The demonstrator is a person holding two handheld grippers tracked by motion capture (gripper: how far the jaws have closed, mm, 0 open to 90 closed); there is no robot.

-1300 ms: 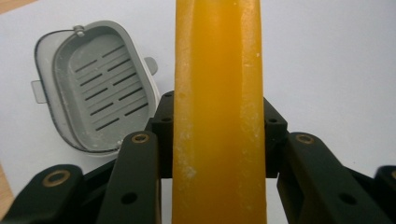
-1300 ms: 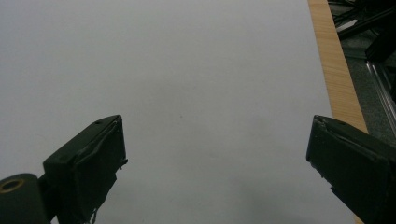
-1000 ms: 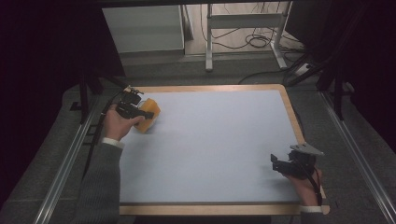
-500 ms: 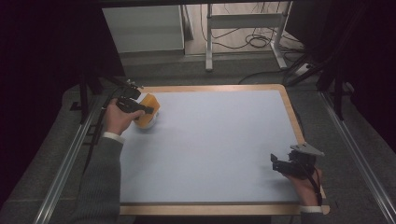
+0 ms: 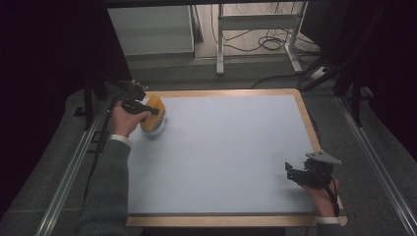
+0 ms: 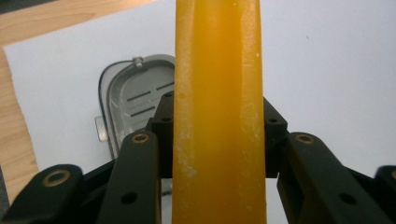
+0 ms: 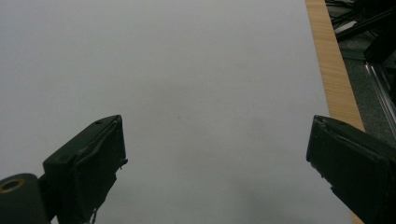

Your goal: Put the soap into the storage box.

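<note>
Upper left of the high view: left gripper clamped on an orange block — likely a sponge or a bar of soap, hard to tell which — and held just over a small pale dish near the table's far left corner. In the left gripper view, jaws pressed against both flanks of the orange block, running up the middle of the frame from bottom to top edge, with whitish scuffs along its long edges. Seen lengthwise like this, apparently gripped across its narrow width, a hold suited to lowering it end-on or flat without the jaws fouling the rim below. Behind it at left centre, a grey soap dish with rounded corners, two raised ribs inside and a small wire catch at its top edge, lying on the pale blue table mat, close to the wooden border — probably the resting place for the block, hence the hover right above it. Lower right of the high view: right gripper parked low near the table's near right corner, well apart from the work. In the right gripper view, jaws spread wide with nothing between them, only bare mat ahead, wooden edging at upper right — seemingly idle, kept clear.
</note>
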